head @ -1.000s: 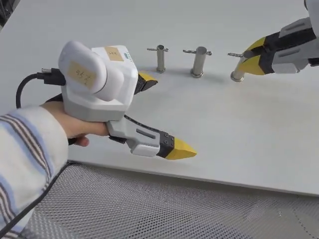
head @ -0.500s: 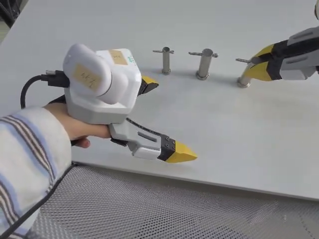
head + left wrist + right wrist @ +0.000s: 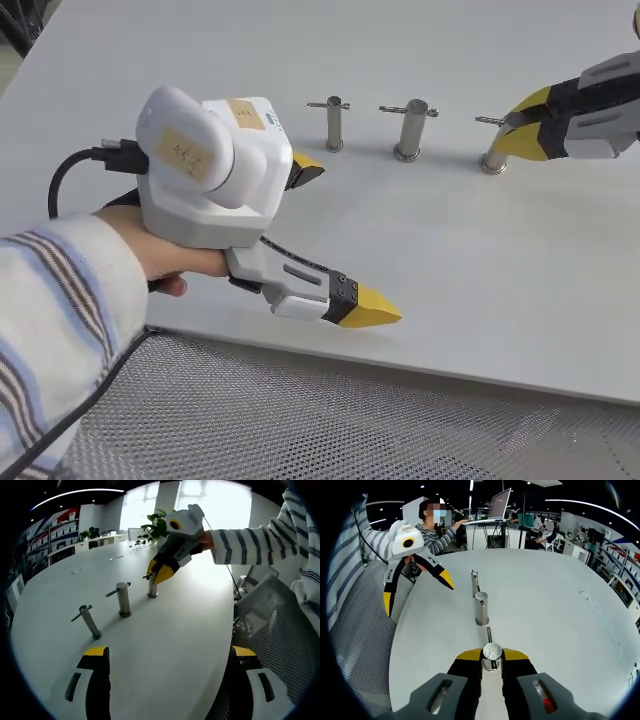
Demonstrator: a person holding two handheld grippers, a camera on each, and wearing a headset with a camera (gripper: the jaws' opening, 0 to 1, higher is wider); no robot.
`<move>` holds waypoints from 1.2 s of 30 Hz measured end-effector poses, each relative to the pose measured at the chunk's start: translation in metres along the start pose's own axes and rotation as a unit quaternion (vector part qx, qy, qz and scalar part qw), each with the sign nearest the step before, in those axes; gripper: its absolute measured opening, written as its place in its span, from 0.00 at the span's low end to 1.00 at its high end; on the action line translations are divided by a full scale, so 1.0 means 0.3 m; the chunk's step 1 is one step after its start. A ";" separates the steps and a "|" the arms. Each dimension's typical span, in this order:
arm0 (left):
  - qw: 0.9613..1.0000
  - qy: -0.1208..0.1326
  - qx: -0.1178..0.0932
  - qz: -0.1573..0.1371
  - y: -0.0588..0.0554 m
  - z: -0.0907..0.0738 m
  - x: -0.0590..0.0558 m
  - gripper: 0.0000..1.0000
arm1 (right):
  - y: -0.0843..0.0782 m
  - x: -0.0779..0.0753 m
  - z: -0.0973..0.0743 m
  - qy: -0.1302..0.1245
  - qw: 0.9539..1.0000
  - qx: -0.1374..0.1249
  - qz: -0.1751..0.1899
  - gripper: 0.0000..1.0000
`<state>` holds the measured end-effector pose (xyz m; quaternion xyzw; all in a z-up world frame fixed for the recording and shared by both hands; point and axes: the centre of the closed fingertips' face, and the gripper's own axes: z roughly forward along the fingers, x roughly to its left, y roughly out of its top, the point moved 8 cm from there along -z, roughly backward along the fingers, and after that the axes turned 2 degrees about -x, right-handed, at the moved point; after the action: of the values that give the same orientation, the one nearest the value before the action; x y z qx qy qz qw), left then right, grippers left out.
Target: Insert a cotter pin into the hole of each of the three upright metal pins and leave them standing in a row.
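Tabletop (image 3: 480, 280): left gripper (image 3: 345, 238) by front edge, right gripper (image 3: 504, 134) around end pin (image 3: 491, 161).

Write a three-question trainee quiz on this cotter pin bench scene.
1. True or false: the left hand-held gripper is open and holds nothing.
2. How many upright metal pins stand on the white table? A two, B three, C four.
3. In the head view, which pin is the right hand-held gripper shut on?
Key: 1 true; 2 B; 3 the rightmost pin.
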<state>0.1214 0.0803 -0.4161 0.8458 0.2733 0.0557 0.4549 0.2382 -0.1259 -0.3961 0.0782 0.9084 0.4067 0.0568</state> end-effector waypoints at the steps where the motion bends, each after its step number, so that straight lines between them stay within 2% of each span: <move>1: 1.000 0.000 0.001 0.000 0.000 -0.001 0.000 0.99 | -0.001 0.000 -0.001 0.000 1.000 0.000 0.002 0.09; 5: 1.000 0.002 0.001 0.000 -0.001 -0.003 0.000 0.99 | 0.000 -0.001 -0.001 0.003 1.000 -0.002 -0.006 0.09; 10: 1.000 0.005 -0.013 -0.015 0.000 -0.010 0.003 0.99 | 0.005 0.002 0.001 -0.002 1.000 0.004 -0.016 0.10; 13: 1.000 0.009 -0.013 -0.015 -0.001 -0.016 0.003 0.99 | 0.012 -0.001 -0.003 -0.017 1.000 -0.008 -0.004 0.15; 15: 1.000 0.013 -0.016 -0.017 0.001 -0.025 0.006 0.99 | 0.019 0.000 -0.015 -0.027 0.999 -0.017 0.019 0.21; 17: 0.999 0.019 -0.023 -0.022 0.004 -0.037 0.009 0.99 | 0.035 0.007 -0.042 -0.043 0.997 -0.038 0.054 0.25; 22: 0.997 0.040 -0.049 -0.046 0.012 -0.067 0.025 0.99 | 0.036 0.045 -0.108 -0.080 0.991 -0.054 0.088 0.40; 26: 0.993 0.057 -0.075 -0.067 0.024 -0.090 0.036 0.99 | 0.048 0.107 -0.140 -0.079 0.985 -0.074 0.135 0.52; 28: 0.991 0.061 -0.085 -0.078 0.027 -0.097 0.038 0.99 | 0.053 0.125 -0.145 -0.081 0.985 -0.074 0.131 0.54; 30: 0.990 0.063 -0.094 -0.088 0.028 -0.102 0.040 0.99 | 0.061 0.143 -0.149 -0.092 0.983 -0.079 0.138 0.59; 31: 0.988 0.065 -0.102 -0.100 0.029 -0.106 0.042 0.99 | 0.065 0.153 -0.149 -0.095 0.982 -0.081 0.144 0.61; 33: 0.985 0.075 -0.109 -0.107 0.028 -0.117 0.047 0.99 | 0.070 0.174 -0.150 -0.097 0.979 -0.089 0.156 0.66; 35: 0.985 0.085 -0.104 -0.106 0.024 -0.126 0.050 0.99 | 0.072 0.197 -0.150 -0.103 0.975 -0.097 0.174 0.72; 36: 0.985 0.088 -0.102 -0.106 0.022 -0.131 0.050 0.99 | 0.071 0.201 -0.151 -0.103 0.974 -0.097 0.175 0.72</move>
<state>0.1233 0.1141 -0.3904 0.7528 0.3931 0.1090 0.5166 0.1735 -0.1337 -0.3525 0.2719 0.8263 0.4859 0.0848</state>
